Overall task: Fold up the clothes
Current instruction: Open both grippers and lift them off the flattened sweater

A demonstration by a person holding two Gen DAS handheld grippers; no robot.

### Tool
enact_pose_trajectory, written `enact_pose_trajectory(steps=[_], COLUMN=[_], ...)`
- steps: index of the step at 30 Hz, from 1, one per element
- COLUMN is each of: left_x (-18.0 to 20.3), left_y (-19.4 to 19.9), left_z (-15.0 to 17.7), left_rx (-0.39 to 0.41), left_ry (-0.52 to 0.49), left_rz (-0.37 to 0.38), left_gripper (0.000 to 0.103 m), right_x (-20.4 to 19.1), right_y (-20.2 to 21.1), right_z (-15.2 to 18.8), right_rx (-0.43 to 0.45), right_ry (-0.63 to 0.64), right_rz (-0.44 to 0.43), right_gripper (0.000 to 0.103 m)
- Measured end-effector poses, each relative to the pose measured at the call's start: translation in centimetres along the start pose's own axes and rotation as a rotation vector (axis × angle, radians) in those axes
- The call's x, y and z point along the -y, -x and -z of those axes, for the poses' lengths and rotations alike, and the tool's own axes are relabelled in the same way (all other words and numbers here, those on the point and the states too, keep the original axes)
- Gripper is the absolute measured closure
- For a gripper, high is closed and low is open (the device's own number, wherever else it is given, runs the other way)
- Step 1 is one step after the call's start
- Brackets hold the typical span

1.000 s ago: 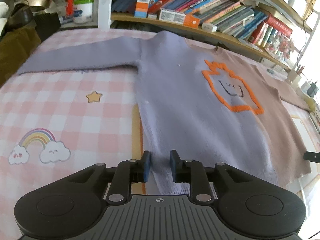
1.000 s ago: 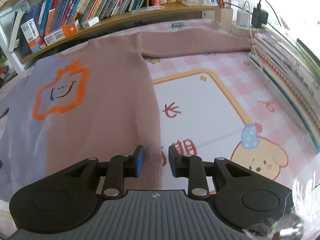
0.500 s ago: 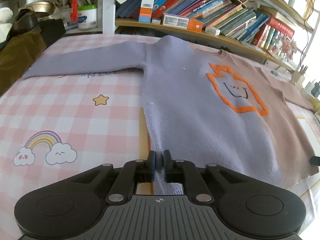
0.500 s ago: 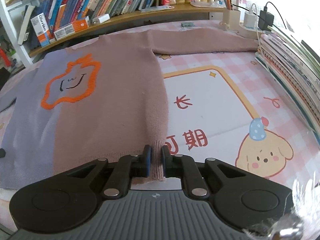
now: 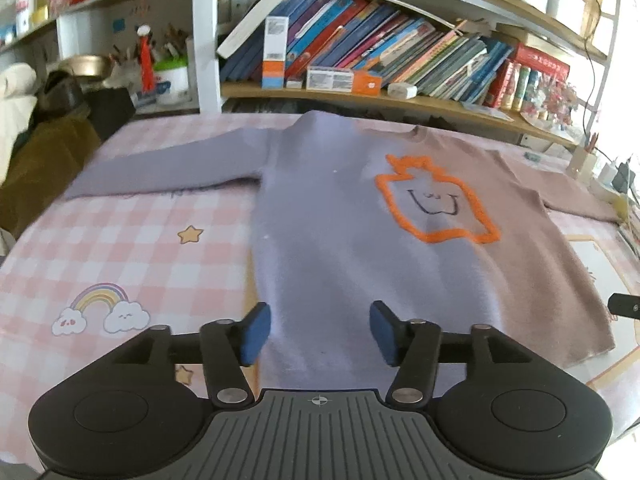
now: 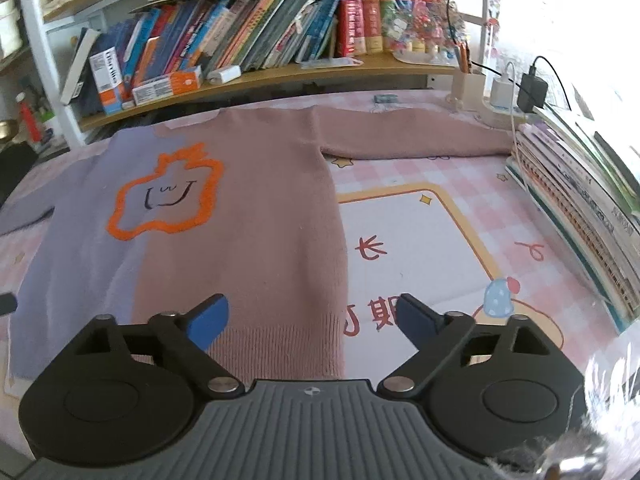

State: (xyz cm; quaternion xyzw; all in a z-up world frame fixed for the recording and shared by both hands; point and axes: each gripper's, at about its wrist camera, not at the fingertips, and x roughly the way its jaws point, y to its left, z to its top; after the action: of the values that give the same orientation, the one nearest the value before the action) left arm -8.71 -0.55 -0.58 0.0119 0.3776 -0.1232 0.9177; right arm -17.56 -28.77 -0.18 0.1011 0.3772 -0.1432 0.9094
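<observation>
A sweater, lilac on one half and dusty pink on the other, with an orange outlined face on the chest, lies flat and spread out on the table in the left wrist view (image 5: 332, 232) and the right wrist view (image 6: 248, 216). Both sleeves stretch out sideways. My left gripper (image 5: 318, 334) is open over the lilac hem corner, holding nothing. My right gripper (image 6: 312, 322) is open over the pink hem corner, holding nothing. The tip of the right gripper shows at the right edge of the left wrist view (image 5: 624, 307).
A pink checked table mat (image 5: 120, 256) with rainbow and star prints covers the table. A bookshelf (image 5: 360, 60) runs along the back. A stack of books (image 6: 580, 208) lies at the right edge, with a power strip and chargers (image 6: 516, 96) behind it. Brown cloth (image 5: 36, 160) sits at far left.
Both grippers were shut on the sweater's hem corners half a second ago; now both have opened wide and let go, and have lifted and tilted up a little.
</observation>
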Motion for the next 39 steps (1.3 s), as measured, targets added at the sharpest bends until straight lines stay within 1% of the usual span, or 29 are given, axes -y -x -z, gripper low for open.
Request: enact_pose_trajectory(steps=[2,4,5,8,14,21,26,29,36,39], left_x=[1.0,2.0,2.3,3.2,4.2,4.9,4.5,4.1,2.2,0.9], left_y=[0.7,1.5,1.8,2.9,4.7,5.4,5.3,5.0,3.1,2.1], left_z=[0.2,0.5,0.8,1.7,3.4,4.7,4.4,4.0,2.7,1.3], left_rx=[0.003,0.016,0.016,0.012,0.013,-0.013,-0.004,0.001,0.008,0.01], left_ry=[-0.015,-0.032,-0.033,-0.039,-0.049,-0.064,-0.058,-0.066,-0.115,-0.135], left_rz=[-0.004,-0.016,-0.023,-0.032,-0.05,-0.053,-0.061,-0.051,0.006,0.035], left_gripper=[0.029,0.022,0.021,0.021,0.017,0.015,0.014,0.014,0.014,0.013], right_x=[0.3,0.8,1.1,1.8,2.2,2.4,2.0,1.6,-0.4,-1.8], right_y=[0.3,0.6,0.6,0.7,2.1,2.6,2.8,2.7,1.9,1.8], right_z=[0.4,1.0,1.3,2.0,3.5,4.6,4.3,4.0,3.4,3.0], right_rx=[-0.007,-0.007,-0.012,-0.025,-0.001,-0.016,0.001,0.007,0.01,0.013], right_ry=[0.01,0.018,0.02,0.024,0.045,0.041,0.04,0.032,-0.019,-0.05], right_rz=[0.0,-0.007,-0.007,-0.009,-0.038,-0.055,-0.051,-0.042,0.012,0.044], right_gripper=[0.007,0.004,0.004,0.004,0.003,0.002,0.002,0.002,0.002,0.001])
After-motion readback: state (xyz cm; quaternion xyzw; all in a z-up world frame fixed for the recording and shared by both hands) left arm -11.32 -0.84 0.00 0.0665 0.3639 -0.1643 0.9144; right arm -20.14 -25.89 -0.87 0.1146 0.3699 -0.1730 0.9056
